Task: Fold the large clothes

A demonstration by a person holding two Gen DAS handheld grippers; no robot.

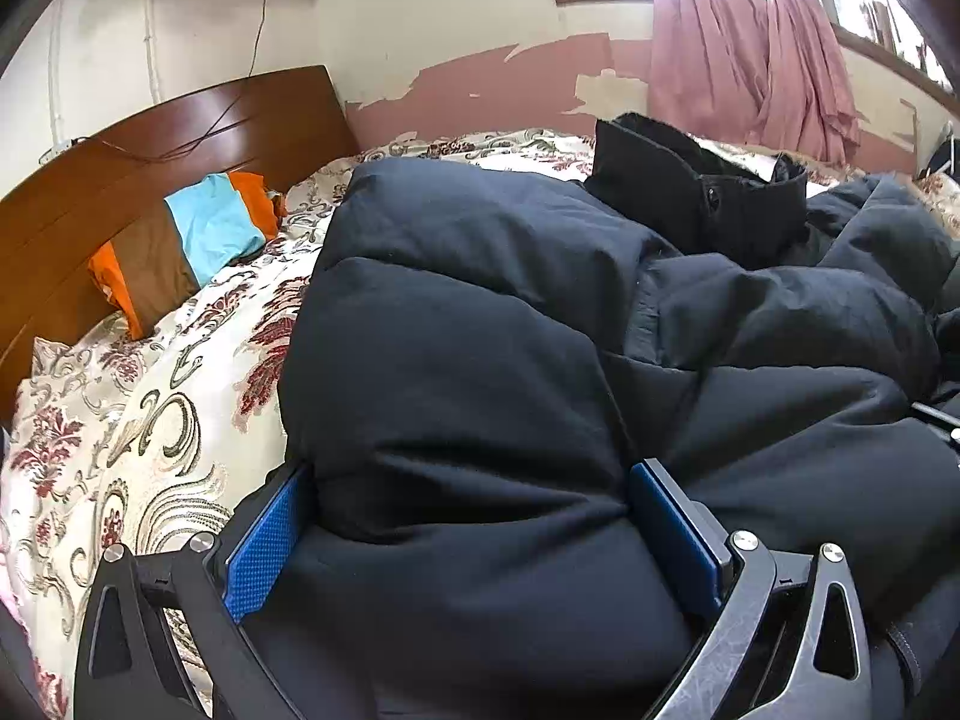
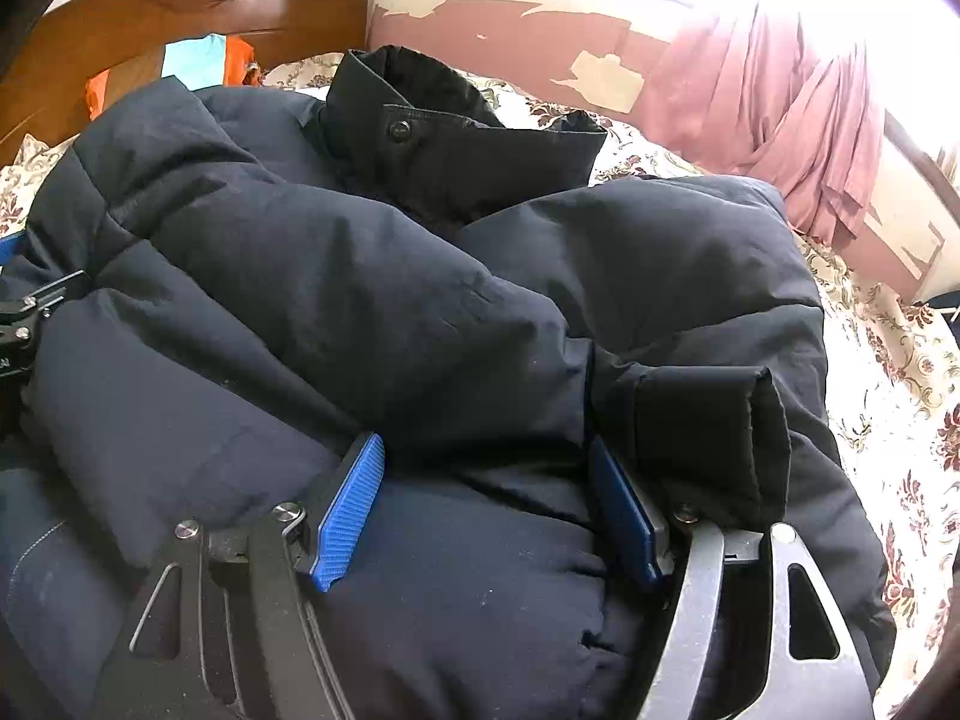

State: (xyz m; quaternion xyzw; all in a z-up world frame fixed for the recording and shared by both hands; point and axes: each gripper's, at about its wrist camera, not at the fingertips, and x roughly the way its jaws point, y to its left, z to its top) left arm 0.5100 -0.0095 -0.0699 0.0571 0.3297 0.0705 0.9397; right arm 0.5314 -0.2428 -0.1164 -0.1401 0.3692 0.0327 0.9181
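Note:
A large dark navy puffer jacket (image 1: 480,312) lies on the bed, collar (image 1: 708,204) toward the far wall. It also fills the right wrist view (image 2: 360,276), where both sleeves are folded across the front and a cuff (image 2: 714,420) lies near my right finger. My left gripper (image 1: 468,516) has its blue-padded jaws spread wide around a thick puffy bulk of the jacket's left side. My right gripper (image 2: 486,480) also has its jaws wide apart, with padded jacket fabric bulging between them. The left gripper's body shows at the left edge of the right wrist view (image 2: 24,324).
The floral bedspread (image 1: 150,420) covers the bed. A folded orange, brown and light blue cloth (image 1: 192,240) lies against the wooden headboard (image 1: 150,144). A pink curtain (image 1: 750,42) hangs by the window on the peeling far wall.

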